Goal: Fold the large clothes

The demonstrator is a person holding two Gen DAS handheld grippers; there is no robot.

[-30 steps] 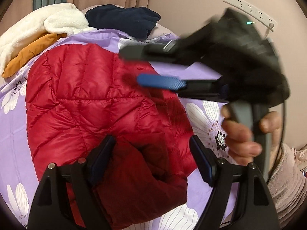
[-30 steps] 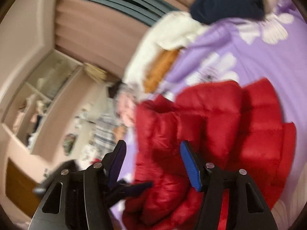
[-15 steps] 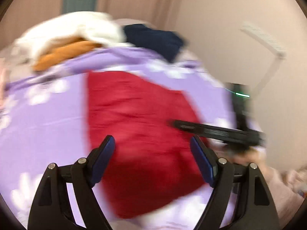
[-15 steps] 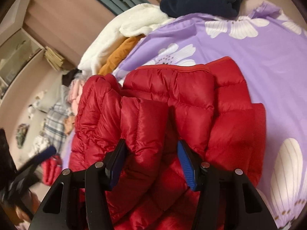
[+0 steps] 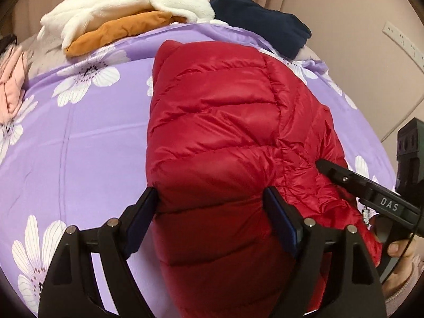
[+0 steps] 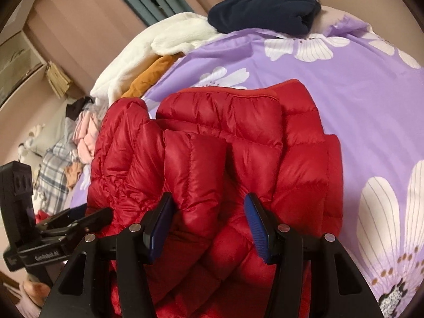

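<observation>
Gripping state, left gripper (image 5: pixel 212 206): jaws spread wide, blue-padded fingers (image 5: pixel 281 222) flanking a puffy fold of the red down jacket (image 5: pixel 225 122); the cloth bulges between them, and contact with the pads cannot be told.
Right gripper (image 6: pixel 209 220): jaws likewise wide, ribbed blue pads on either side of a folded-over quilted panel; no firm pinch shows.
Other views: the right gripper (image 5: pixel 371 193) shows at 4 o'clock in the left wrist view, its black finger tip laid against the jacket's crinkled edge; the left gripper (image 6: pixel 66 228) shows at 8 o'clock in the right wrist view, its tip at the jacket's side.
Jacket material: glossy red nylon, stitched into plump horizontal channels, soft and rounded, with creases where it bunches.
Jacket shape: folded into a thick oblong bundle with layers stacked; a smooth bound hem (image 6: pixel 238 92) runs along the far edge.
Jacket axis: in the left wrist view the long axis runs from 6 o'clock up towards 12 o'clock, away from the camera.
Jacket place: lying on the purple bedsheet (image 5: pixel 79 137), which is smooth and printed with large white daisies.
Beyond, 11 o'clock: a white fleece garment (image 5: pixel 119 2), fluffy, heaped over an orange garment (image 5: pixel 116 31).
Beyond, 1 o'clock: a navy fleece garment (image 5: pixel 265 26), rolled loosely.
Far left edge: pink clothes (image 5: pixel 10 87), crumpled.
</observation>
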